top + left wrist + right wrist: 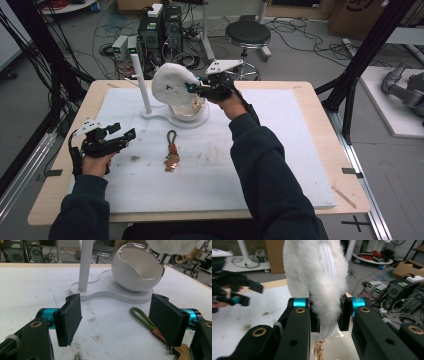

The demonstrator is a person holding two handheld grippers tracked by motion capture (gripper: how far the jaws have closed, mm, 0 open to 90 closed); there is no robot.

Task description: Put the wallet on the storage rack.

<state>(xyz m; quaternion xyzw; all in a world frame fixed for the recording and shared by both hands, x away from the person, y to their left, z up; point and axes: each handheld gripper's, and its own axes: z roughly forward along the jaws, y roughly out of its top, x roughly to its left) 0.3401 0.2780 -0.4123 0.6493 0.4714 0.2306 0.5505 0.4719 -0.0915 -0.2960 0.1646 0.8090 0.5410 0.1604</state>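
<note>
Near edge: two dark sleeves come in from the person's side, one forearm to each tool
White mat: covers most of the wooden table, with a few brown smudges near the left hand
Left hand-held gripper: hovers low over the left part of the mat, its jaws standing wide apart with nothing between them; in the left gripper view the mat shows in the gap
Key strap: lies flat at the middle of the mat, an olive cord loop at the far end, a brown leather tab, and a small brass-coloured piece at the near end; it sits just right of the left tool's reach, untouched
White stand: a flat curved base at the far middle of the mat, with a slim upright post rising from its left end
Eggshell bowl: a round white bowl with a jagged, silver-edged rim, sitting on the right end of the base
Right hand-held gripper: raised above the bowl, jaws clamped on the fluffy piece
White fluffy piece: a furry pad with a braided white cord down it, held up over the bowl and hanging from the jaws to the left
Far floor: a black stool, computer boxes and loose cables beyond the table
</note>
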